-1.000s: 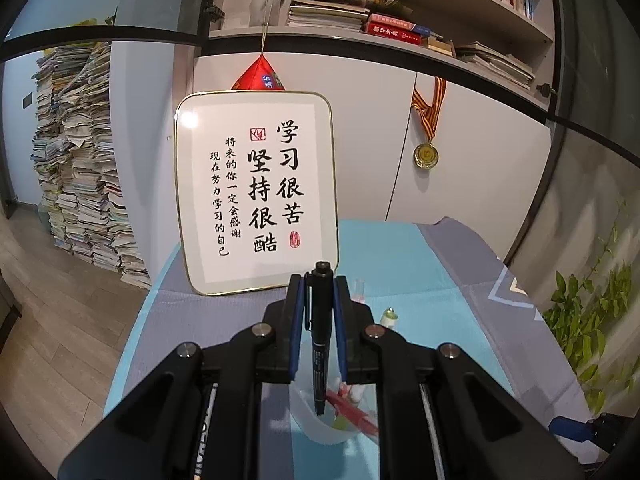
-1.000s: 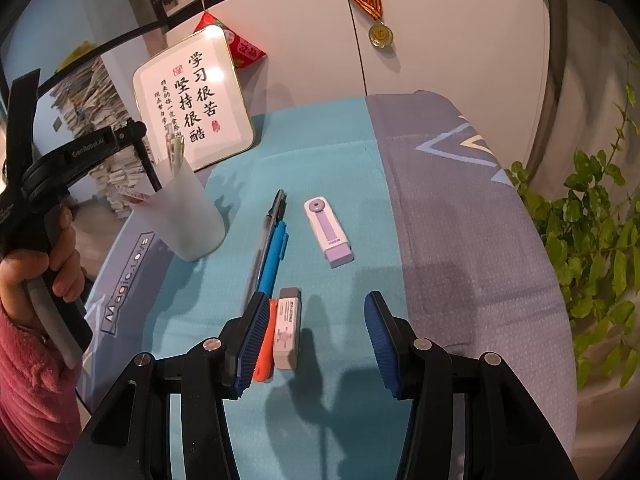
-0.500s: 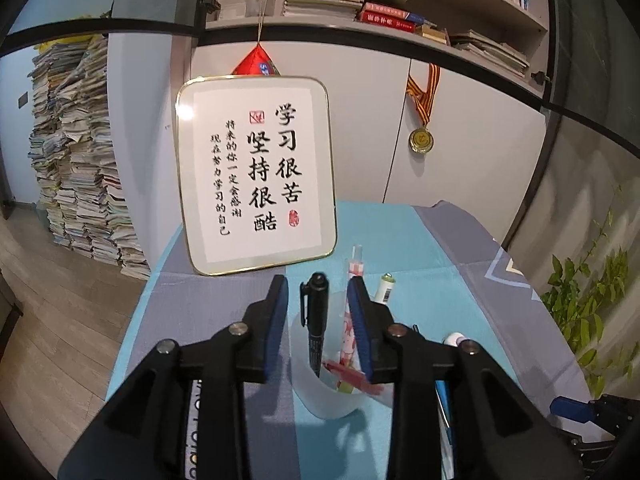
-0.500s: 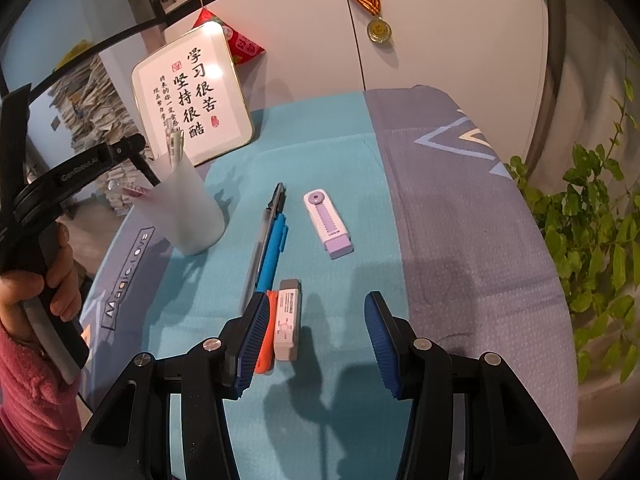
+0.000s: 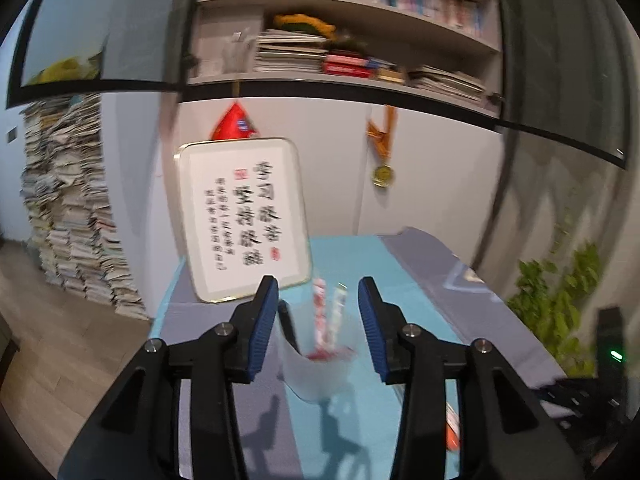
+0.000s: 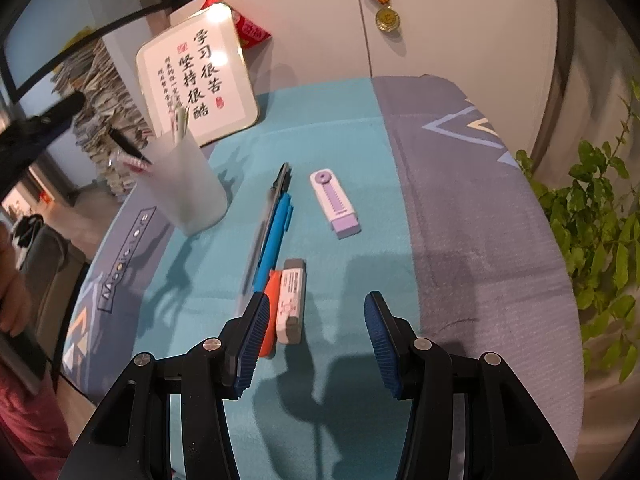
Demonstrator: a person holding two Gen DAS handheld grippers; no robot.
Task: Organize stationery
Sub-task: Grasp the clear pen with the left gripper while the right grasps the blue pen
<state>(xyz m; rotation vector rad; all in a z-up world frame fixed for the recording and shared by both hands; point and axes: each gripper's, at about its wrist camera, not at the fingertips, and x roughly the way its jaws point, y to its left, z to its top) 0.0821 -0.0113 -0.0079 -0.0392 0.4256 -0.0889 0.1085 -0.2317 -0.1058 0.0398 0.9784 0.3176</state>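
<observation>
A frosted cup [image 5: 320, 372] [image 6: 186, 188] stands on the table and holds a black pen [image 5: 289, 328] [image 6: 128, 146] and a few other pens. My left gripper [image 5: 318, 320] is open and empty, above and behind the cup. On the cloth lie a black pen [image 6: 276, 196], a blue pen [image 6: 276, 236], an orange item [image 6: 270, 312], a white eraser [image 6: 291, 300] and a purple-white corrector [image 6: 335, 204]. My right gripper [image 6: 316, 328] is open and empty, just short of the eraser.
A framed calligraphy board [image 5: 244, 220] [image 6: 200, 76] leans against the white cabinet behind the cup. The table [image 6: 460, 208] is covered in teal and grey cloth. A green plant [image 6: 600, 240] stands off its right edge. Book stacks [image 5: 68, 208] are at the left.
My left gripper opened and let the black pen go into the cup, then drew back and up. The right gripper stayed open and barely moved.
</observation>
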